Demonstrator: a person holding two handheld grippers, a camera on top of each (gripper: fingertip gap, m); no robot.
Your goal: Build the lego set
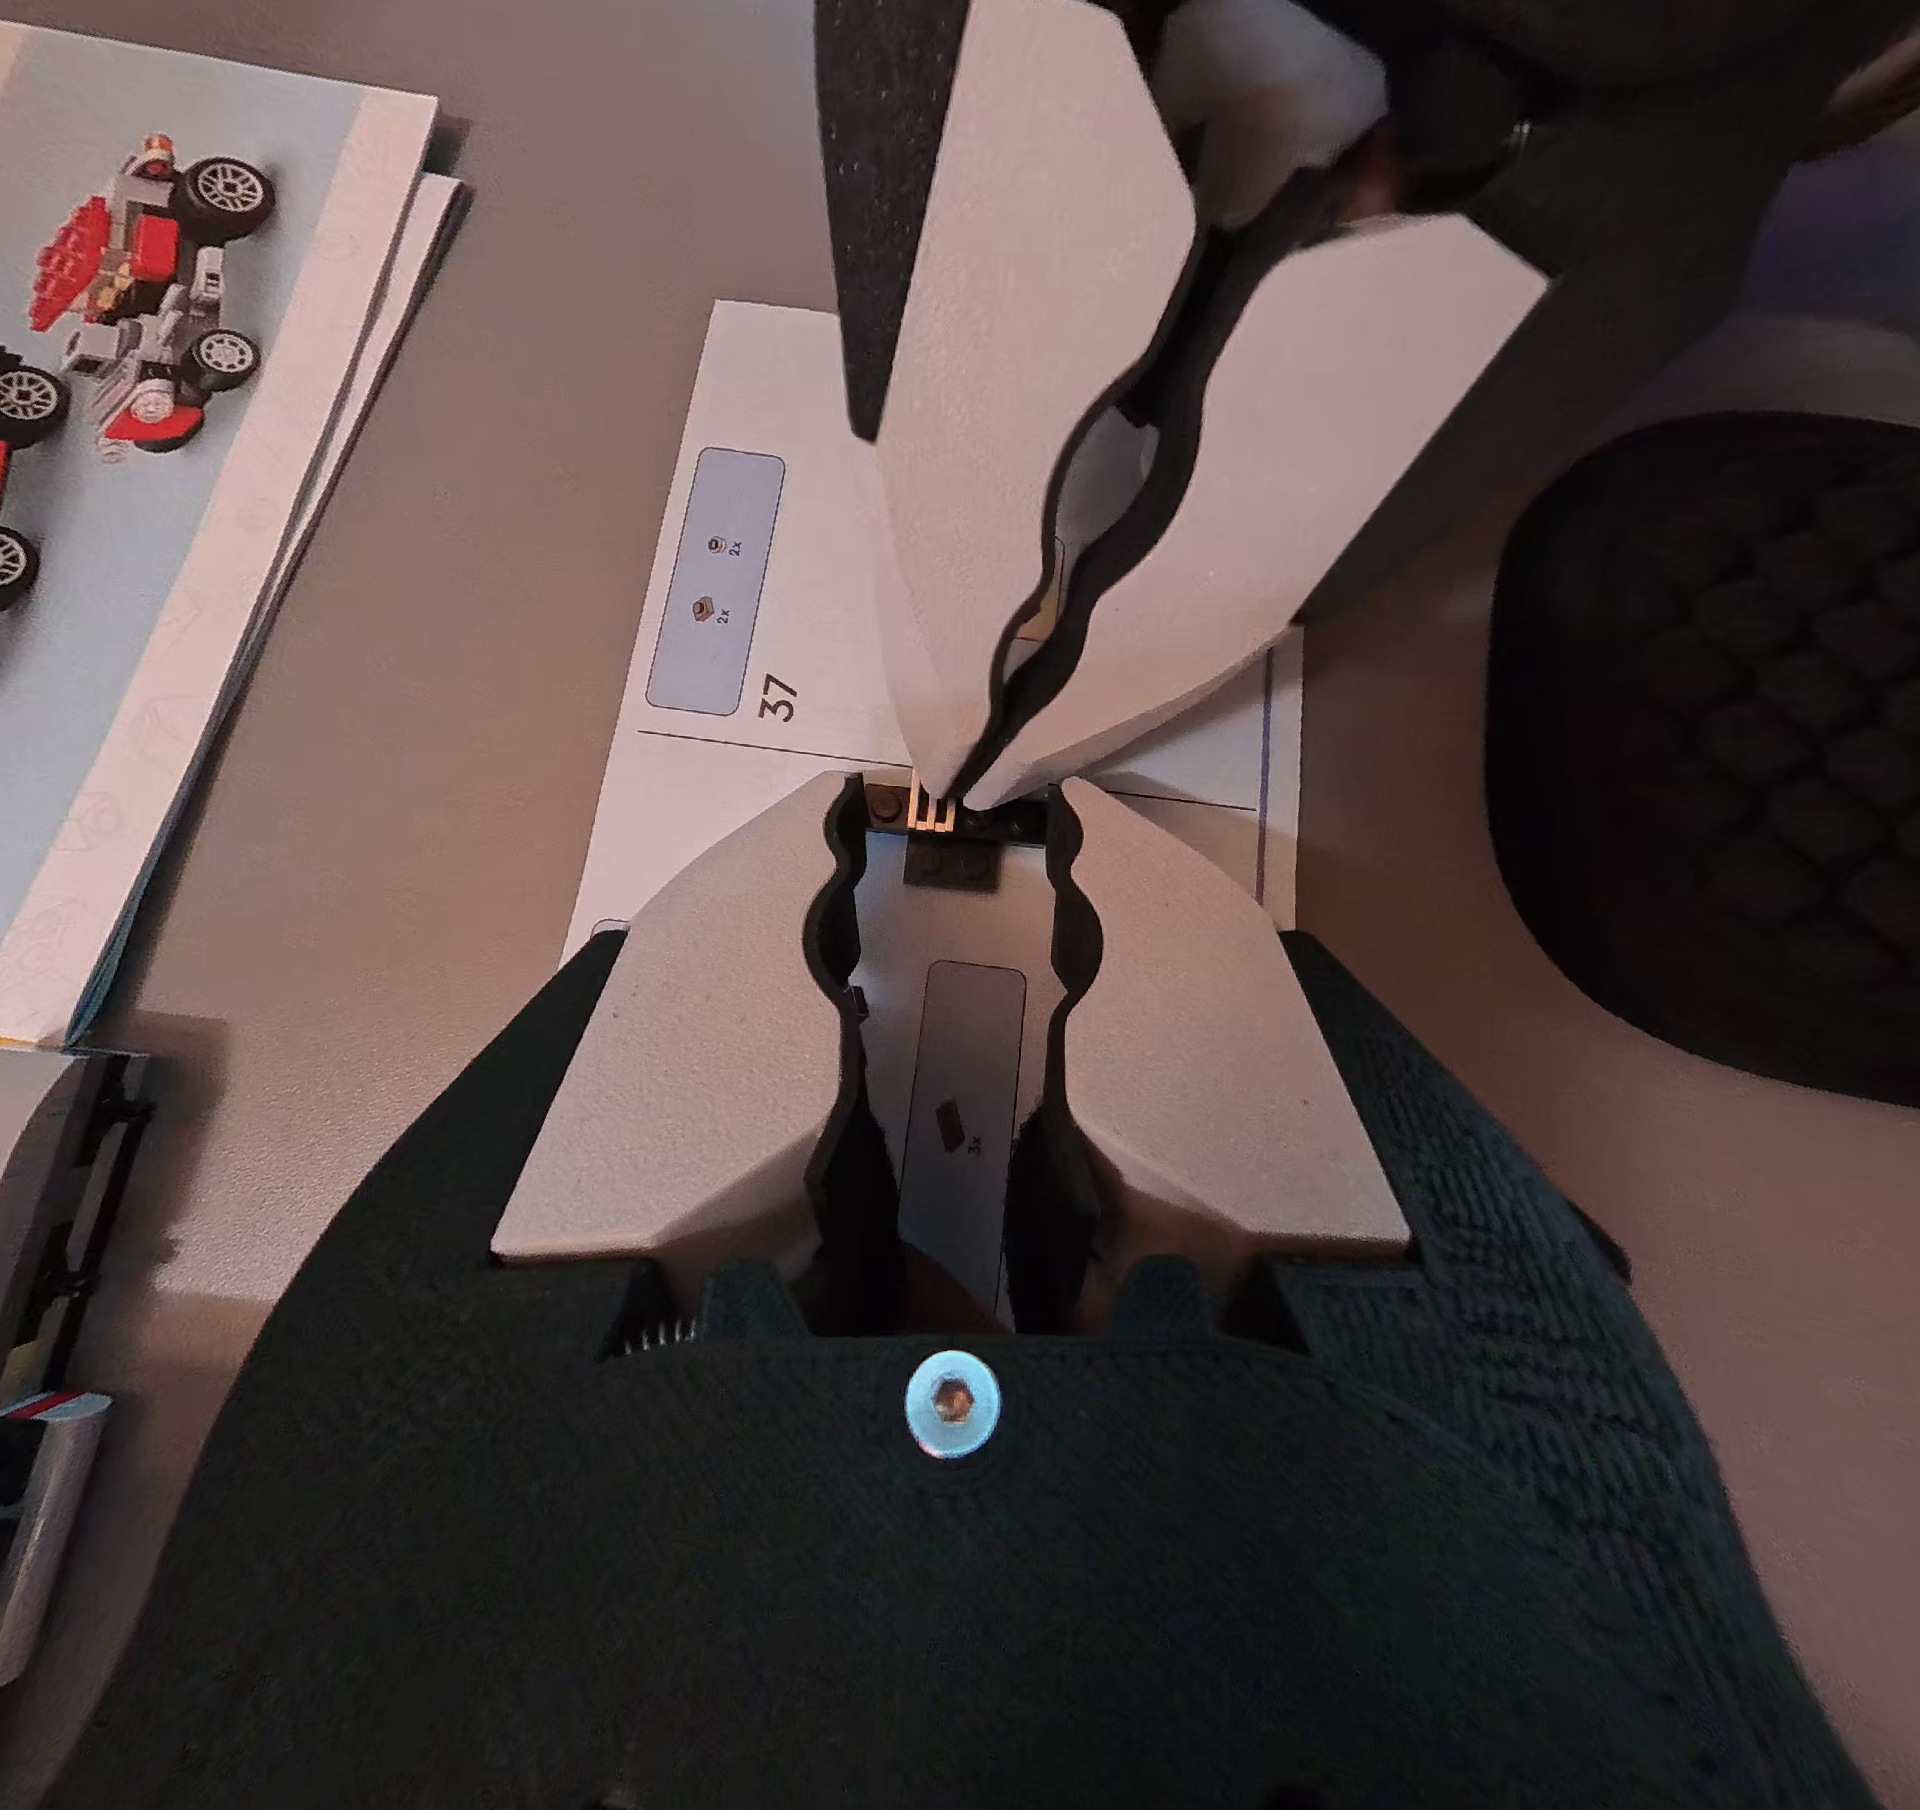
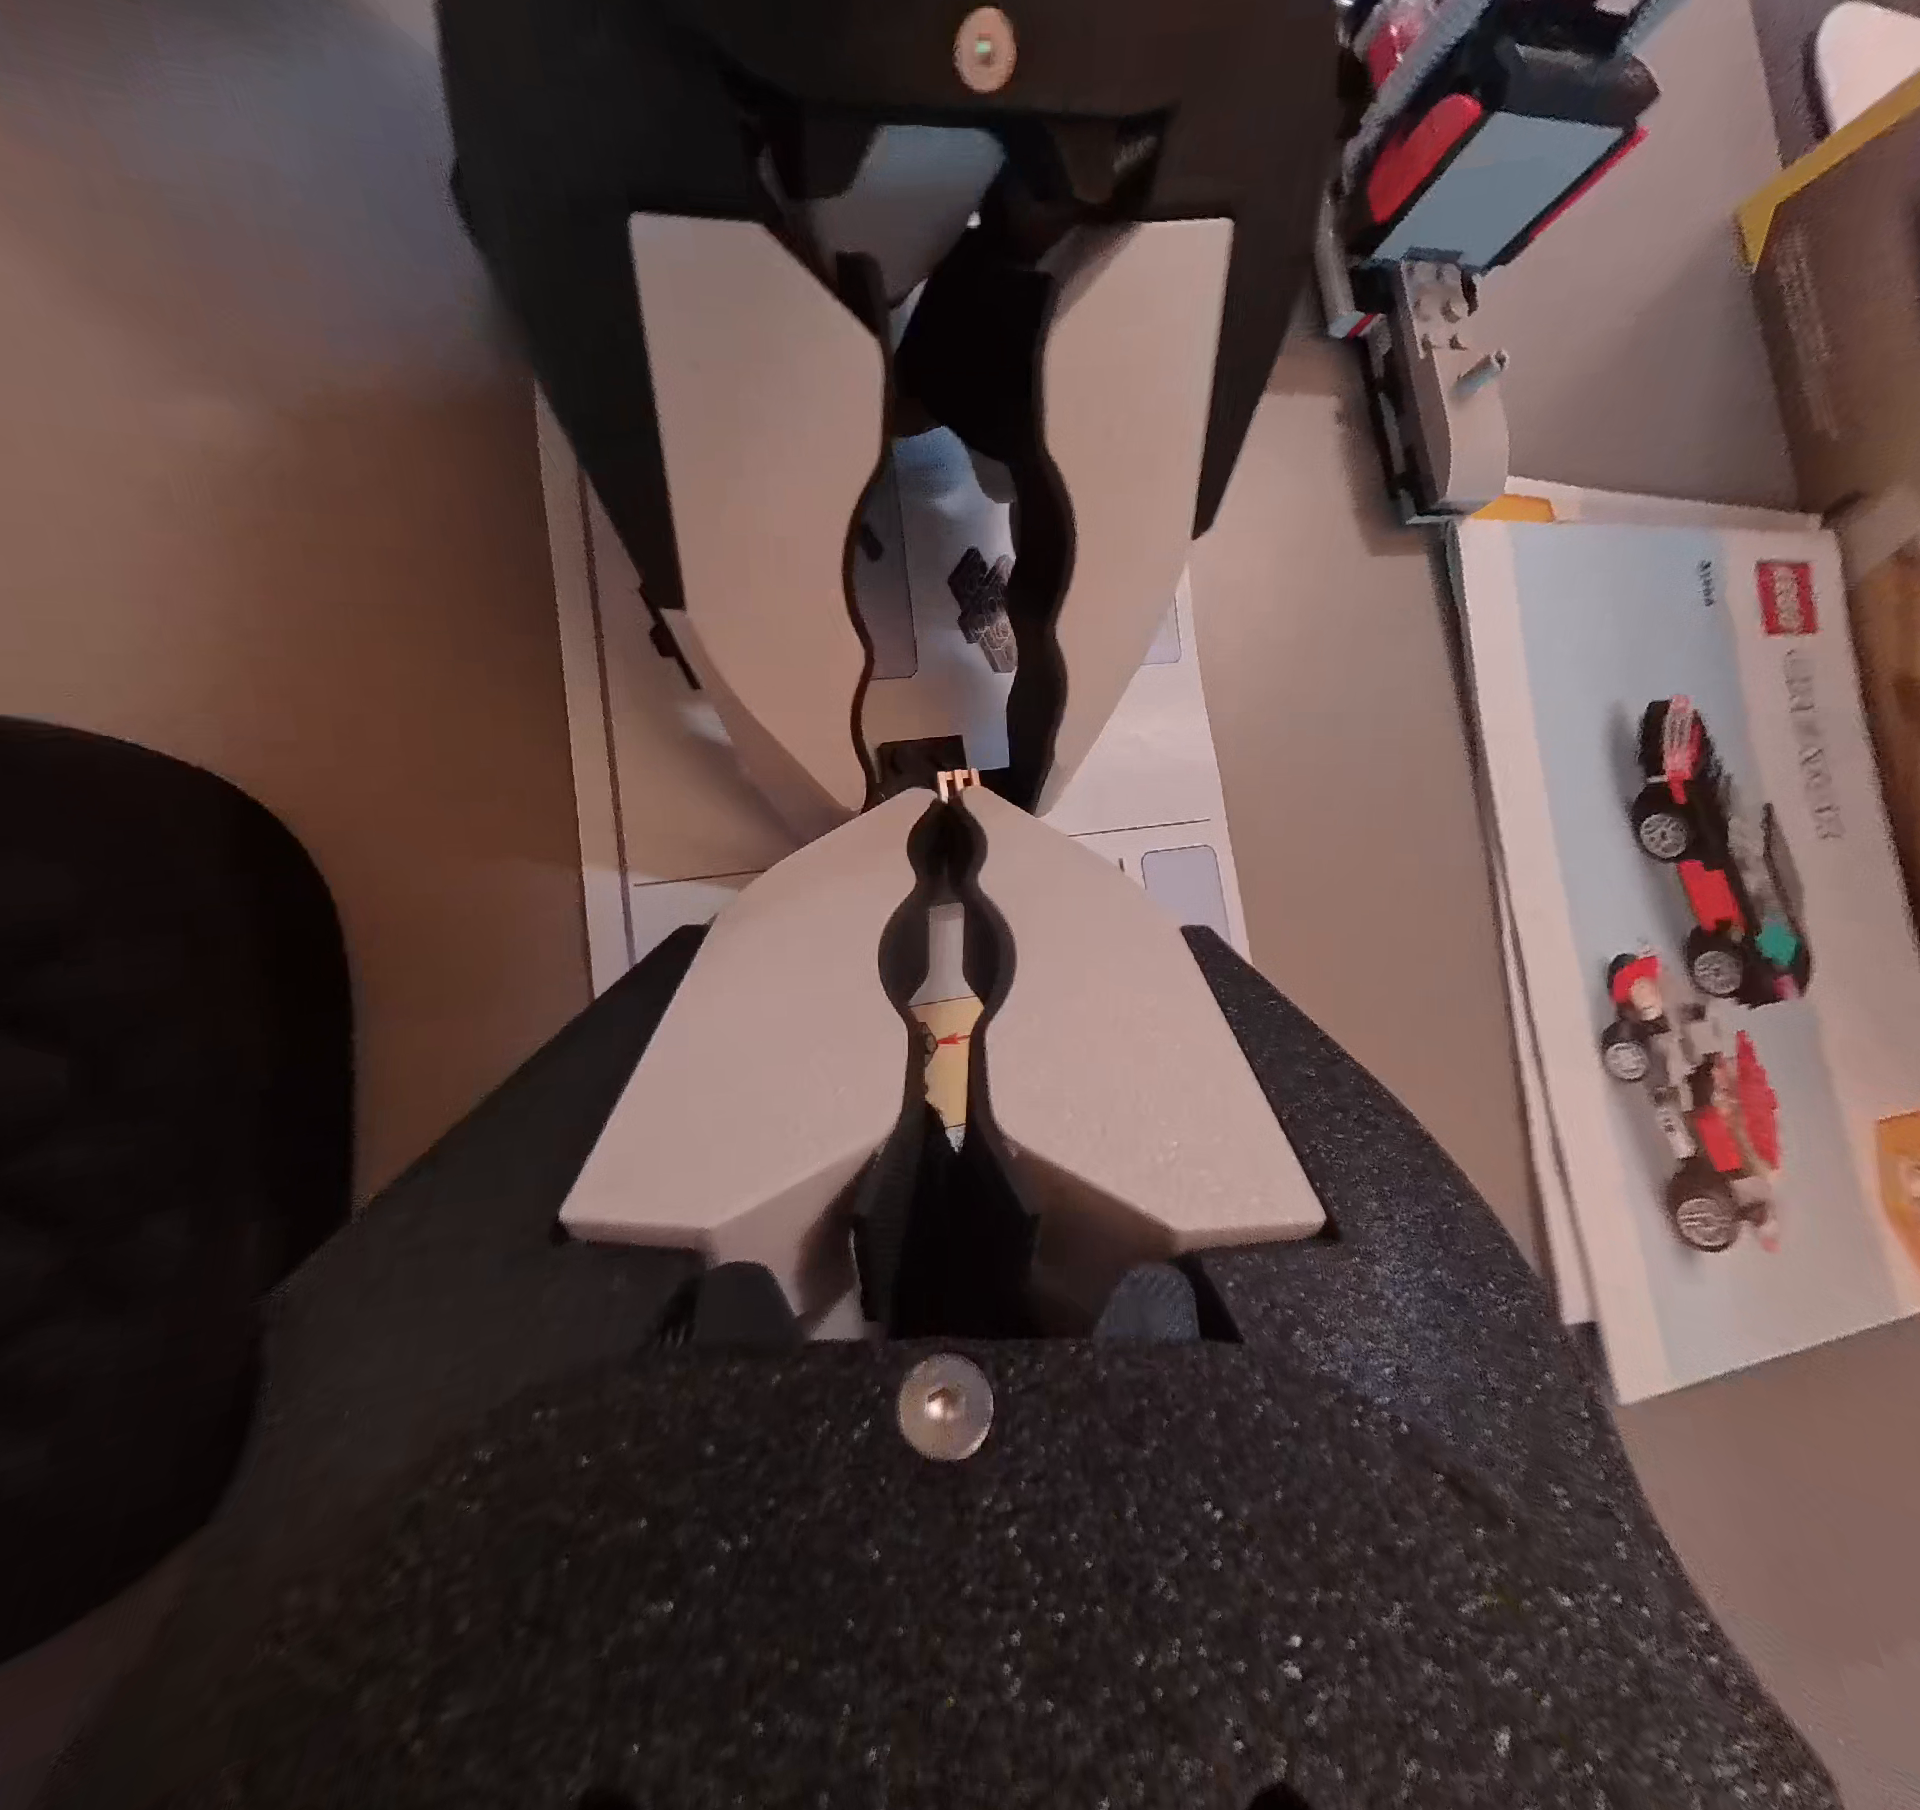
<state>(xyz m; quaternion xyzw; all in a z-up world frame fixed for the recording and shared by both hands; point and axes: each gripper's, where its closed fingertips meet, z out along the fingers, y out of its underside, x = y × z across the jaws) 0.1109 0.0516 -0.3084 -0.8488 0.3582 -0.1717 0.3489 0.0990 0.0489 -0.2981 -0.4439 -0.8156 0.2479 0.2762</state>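
Note:
In the left wrist view my left gripper is shut on a black lego plate assembly, which spans from pad to pad just above the open instruction page. My right gripper comes in from the top, shut on a small tan grille piece, which it holds against the top of the black assembly. In the right wrist view my right gripper pinches the tan grille piece at its fingertips. The left gripper faces it from above with the black assembly between its fingers.
A booklet with car pictures lies at the left, with a partly built model below it. A black round padded object is at the right. The right wrist view shows the booklet, a built model and a cardboard box. My left and right fingertips are right by each other.

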